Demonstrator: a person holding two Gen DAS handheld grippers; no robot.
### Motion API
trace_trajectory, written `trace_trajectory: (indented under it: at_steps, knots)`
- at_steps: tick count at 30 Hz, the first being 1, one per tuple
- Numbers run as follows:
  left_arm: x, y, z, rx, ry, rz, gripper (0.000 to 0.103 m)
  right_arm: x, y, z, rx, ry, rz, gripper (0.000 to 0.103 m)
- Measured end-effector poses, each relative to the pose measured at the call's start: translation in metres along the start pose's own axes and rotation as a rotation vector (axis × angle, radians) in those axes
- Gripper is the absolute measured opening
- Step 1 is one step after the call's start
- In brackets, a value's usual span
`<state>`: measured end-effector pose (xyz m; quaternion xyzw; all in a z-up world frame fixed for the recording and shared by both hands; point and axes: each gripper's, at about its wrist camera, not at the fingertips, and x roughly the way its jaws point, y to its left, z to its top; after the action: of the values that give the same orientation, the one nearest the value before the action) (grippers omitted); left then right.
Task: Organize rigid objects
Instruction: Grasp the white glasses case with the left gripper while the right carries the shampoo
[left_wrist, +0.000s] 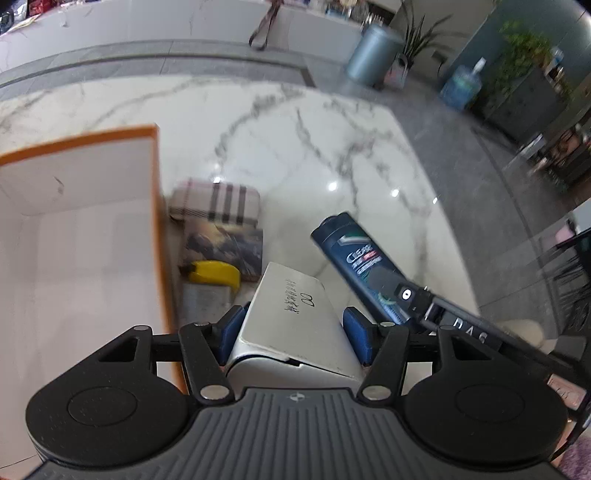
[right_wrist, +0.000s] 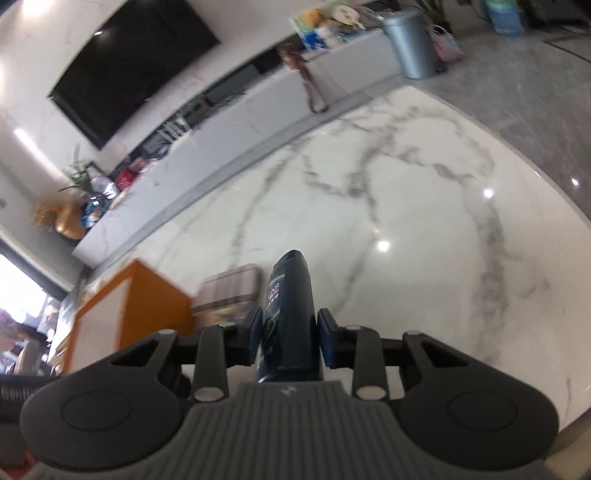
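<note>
Beside the orange box's (left_wrist: 74, 229) right wall, left gripper (left_wrist: 291, 332) pinched a silver case (left_wrist: 295, 317), nearer than right gripper (right_wrist: 290, 341) clamping the shampoo bottle (right_wrist: 291, 314), both long axes pointing forward.

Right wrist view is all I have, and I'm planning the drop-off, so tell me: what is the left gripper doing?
Observer: The left gripper is shut on a silver box.
Operator: Is my bottle close to it?
Observer: Yes. The left view shows the bottle in the right gripper, just right of the silver box and apart from it.
Operator: What's inside the orange box?
Observer: The left view looks into the orange box: the white interior that shows holds nothing.
Operator: Anything lying beside it?
Observer: A yellow item, on the floor to its right.
</note>
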<state>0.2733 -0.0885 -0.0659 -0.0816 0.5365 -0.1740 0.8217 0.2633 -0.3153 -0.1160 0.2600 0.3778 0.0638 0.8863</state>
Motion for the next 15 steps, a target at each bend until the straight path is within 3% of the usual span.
trace_trajectory:
  at_steps: [5,9,13,15]
  knots:
    - [-0.060,0.027,0.003,-0.016,-0.120,0.002,0.068,-0.024,0.045,0.004,-0.025,-0.037,0.062,0.033]
    - [-0.096,0.061,0.003,-0.051,-0.204,0.070,0.068,-0.028,0.092,0.005,-0.067,-0.037,0.140,0.033]
    - [-0.097,0.105,0.001,-0.122,-0.228,0.168,0.067,-0.012,0.140,-0.005,-0.103,0.030,0.228,0.033]
    - [-0.085,0.124,0.000,-0.139,-0.228,0.213,0.067,0.006,0.161,-0.011,-0.133,0.074,0.225,0.033]
